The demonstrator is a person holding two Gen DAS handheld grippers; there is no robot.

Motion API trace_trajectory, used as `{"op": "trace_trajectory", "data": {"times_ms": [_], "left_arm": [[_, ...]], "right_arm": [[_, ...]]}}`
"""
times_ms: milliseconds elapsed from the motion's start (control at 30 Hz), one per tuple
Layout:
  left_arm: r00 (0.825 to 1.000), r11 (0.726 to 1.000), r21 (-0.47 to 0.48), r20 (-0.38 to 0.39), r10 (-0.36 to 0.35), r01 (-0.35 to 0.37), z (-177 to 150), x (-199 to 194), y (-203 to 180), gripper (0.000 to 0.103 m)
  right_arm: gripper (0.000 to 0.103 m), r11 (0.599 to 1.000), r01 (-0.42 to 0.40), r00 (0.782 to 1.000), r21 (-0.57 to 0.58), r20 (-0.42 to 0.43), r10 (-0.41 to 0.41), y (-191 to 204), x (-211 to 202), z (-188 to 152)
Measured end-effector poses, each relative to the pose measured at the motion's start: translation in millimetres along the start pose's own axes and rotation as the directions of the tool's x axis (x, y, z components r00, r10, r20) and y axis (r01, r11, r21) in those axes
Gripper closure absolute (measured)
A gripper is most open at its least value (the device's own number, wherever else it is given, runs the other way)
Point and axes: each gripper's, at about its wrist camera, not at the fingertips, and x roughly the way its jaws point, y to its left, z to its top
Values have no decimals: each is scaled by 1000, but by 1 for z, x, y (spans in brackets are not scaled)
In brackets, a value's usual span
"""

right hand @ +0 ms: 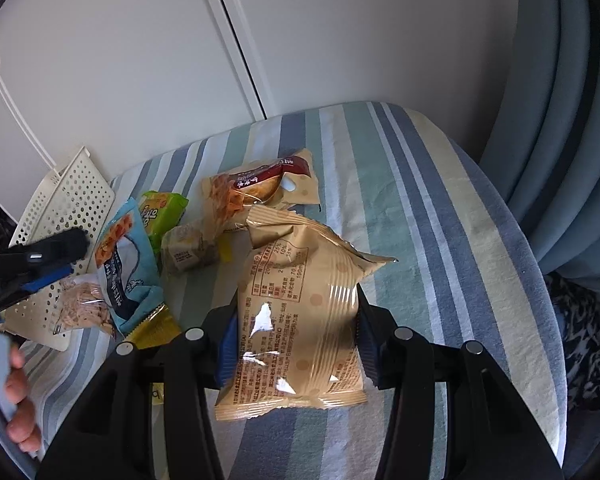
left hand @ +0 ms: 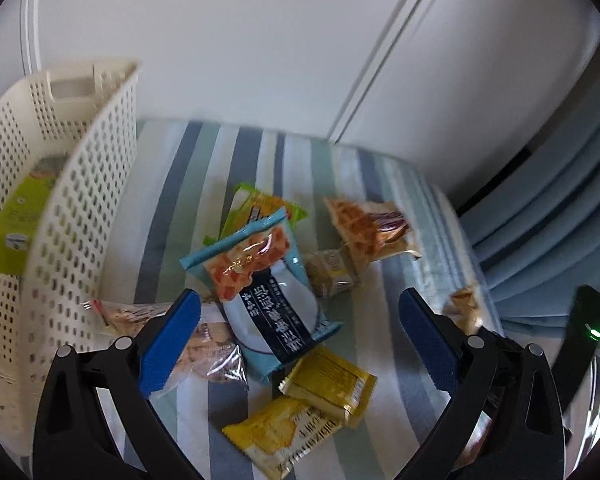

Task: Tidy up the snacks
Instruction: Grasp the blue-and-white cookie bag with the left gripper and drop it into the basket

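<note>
Left wrist view. We see the left gripper [left hand: 300, 336] with its blue-padded fingers [left hand: 170, 342] spread wide and nothing between them, poised over a heap of snacks on a striped cloth [left hand: 172, 184]. Directly ahead lies a blue waffle packet [left hand: 266, 292], overlapping a green packet [left hand: 260, 208] behind it. To the right sit a small clear-wrapped pastry [left hand: 332, 272] and, beyond it, a tan waffle packet [left hand: 368, 228]. Nearest the camera lie two yellow packets [left hand: 328, 384], one partly over the other. A clear bag of biscuits [left hand: 208, 344] rests under the left finger. At the left stands a cream perforated basket [left hand: 88, 184], which holds a green box [left hand: 16, 224] leaning against its inner wall.

Right wrist view. We see the right gripper [right hand: 296, 340] pinching a beige snack bag [right hand: 300, 304] between its pads; the bag stands raised above the cloth [right hand: 440, 208], its back label towards the camera. Behind it the tan waffle packet [right hand: 260, 188], the wrapped pastry [right hand: 188, 252], the green packet [right hand: 160, 212] and the blue waffle packet [right hand: 126, 264] lie clustered at the left. The basket [right hand: 68, 196] stands at the far left, with the left gripper [right hand: 52, 256] in front of it. A person's fingers [right hand: 18, 400] show at the lower left edge.
</note>
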Motion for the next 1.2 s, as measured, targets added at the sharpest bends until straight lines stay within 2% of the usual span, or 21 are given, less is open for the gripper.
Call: {"op": "trace_trajectory", "data": {"times_ms": [67,267,467,600,633,667,733,800,1000,1100,1200], "left_arm": [[1000,1000,10,-15,26,-26,1,11,-1,3],[996,1000,-9,-83,25,-26,7,35,1,3],[989,993,86,-115,95,-86,3,46,-13,3],[985,984,156,-136,105,-83,-6,57,-22,3],[985,982,169,-134,108,-85,-8,57,-24,5],[985,981,177,-133,107,-83,-9,58,-25,18],[984,982,170,-144,103,-78,-12,64,-26,36],[986,985,160,-148,83,-59,-13,63,-21,37],[985,972,229,-152,83,-46,-27,63,-38,35],[979,956,274,-145,146,-102,-32,70,-47,33],[976,945,302,-136,171,-123,-36,77,-54,34]], "right_arm": [[54,1000,-4,1000,9,-1,4,1,1,0],[54,999,-31,1000,44,1,31,-6,1,-1],[54,998,-33,999,47,3,33,-6,1,-1],[54,997,-42,999,62,6,42,-8,0,-1],[54,997,-45,999,67,8,44,-9,0,-1],[54,996,-46,999,70,9,45,-10,-1,-1],[54,996,-46,999,74,11,45,-10,-1,-1],[54,996,-45,999,71,12,45,-10,-2,-1],[53,996,-48,999,77,14,47,-11,-2,-2],[53,996,-49,999,72,15,48,-10,-1,-2],[53,995,-56,998,77,15,55,-12,-1,-3]]}}
